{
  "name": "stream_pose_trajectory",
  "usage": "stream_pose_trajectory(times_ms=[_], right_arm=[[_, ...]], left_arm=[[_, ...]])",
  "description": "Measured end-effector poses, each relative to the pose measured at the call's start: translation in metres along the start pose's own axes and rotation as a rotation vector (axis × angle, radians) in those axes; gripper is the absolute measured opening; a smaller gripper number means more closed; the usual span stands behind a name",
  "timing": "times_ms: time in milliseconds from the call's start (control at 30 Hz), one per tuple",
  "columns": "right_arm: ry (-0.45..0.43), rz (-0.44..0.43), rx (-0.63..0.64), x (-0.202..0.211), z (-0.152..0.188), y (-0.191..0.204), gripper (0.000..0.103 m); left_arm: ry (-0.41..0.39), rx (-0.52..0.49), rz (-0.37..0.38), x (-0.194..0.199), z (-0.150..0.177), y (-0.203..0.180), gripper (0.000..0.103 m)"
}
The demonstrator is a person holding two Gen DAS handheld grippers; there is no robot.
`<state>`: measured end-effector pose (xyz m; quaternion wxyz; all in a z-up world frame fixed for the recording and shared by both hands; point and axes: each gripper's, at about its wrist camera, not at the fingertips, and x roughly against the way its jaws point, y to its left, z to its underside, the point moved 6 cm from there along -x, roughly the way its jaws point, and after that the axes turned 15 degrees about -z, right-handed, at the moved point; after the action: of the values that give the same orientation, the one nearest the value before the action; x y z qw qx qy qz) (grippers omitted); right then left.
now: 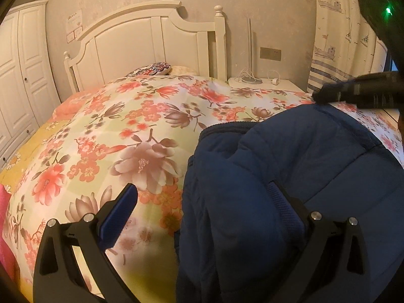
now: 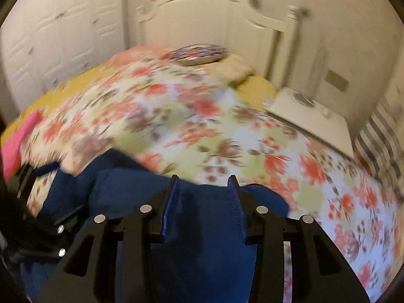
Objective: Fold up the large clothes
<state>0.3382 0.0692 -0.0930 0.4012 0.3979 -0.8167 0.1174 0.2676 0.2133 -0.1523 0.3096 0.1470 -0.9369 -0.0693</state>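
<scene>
While the left hand-held gripper (image 1: 204, 202) gapes, the right (image 2: 204, 197) pinches the blue jacket (image 1: 290, 176).

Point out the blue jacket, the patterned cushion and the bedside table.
blue jacket (image 1: 290, 151): left wrist view, on its quilted upper panel.
patterned cushion (image 1: 154, 68): left wrist view, on its printed top face.
bedside table (image 1: 285, 84): left wrist view, on bare white tabletop.

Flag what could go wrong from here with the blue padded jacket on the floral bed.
1. The left gripper has its jaws spread wide over the blue jacket, not clamped, so that side may slide as the other side is pulled.
2. The right gripper straddles a thick bunched fold; its jaws may pinch several layers and fold crookedly.
3. The floral quilt lies soft and puffy beneath, so it could get grabbed or dragged along.
</scene>
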Motion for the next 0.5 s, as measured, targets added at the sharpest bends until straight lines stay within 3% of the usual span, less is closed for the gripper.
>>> stream_pose_trajectory(times_ms=[67,200,333,400,433,500], right_arm=[[0.085,0.048,0.040,-0.027,0.013,0.004,0.039],[0.109,0.052,0.037,-0.030,0.013,0.003,0.039],[0.104,0.084,0.066,-0.023,0.013,0.009,0.039],[0.096,0.088,0.062,-0.021,0.012,0.010,0.039],[0.096,0.090,0.062,-0.022,0.012,0.010,0.039],[0.096,0.089,0.060,-0.020,0.011,0.011,0.039]], left_arm=[[-0.003,-0.001,-0.009,0.000,0.000,0.001,0.101],[-0.011,-0.059,-0.071,0.009,-0.005,0.005,0.101],[-0.075,-0.120,-0.207,0.053,-0.009,0.023,0.101],[-0.103,-0.142,-0.170,0.082,0.001,0.026,0.101],[-0.081,-0.156,-0.106,0.091,0.014,0.023,0.101],[-0.020,-0.180,-0.093,0.088,0.037,0.018,0.101]])
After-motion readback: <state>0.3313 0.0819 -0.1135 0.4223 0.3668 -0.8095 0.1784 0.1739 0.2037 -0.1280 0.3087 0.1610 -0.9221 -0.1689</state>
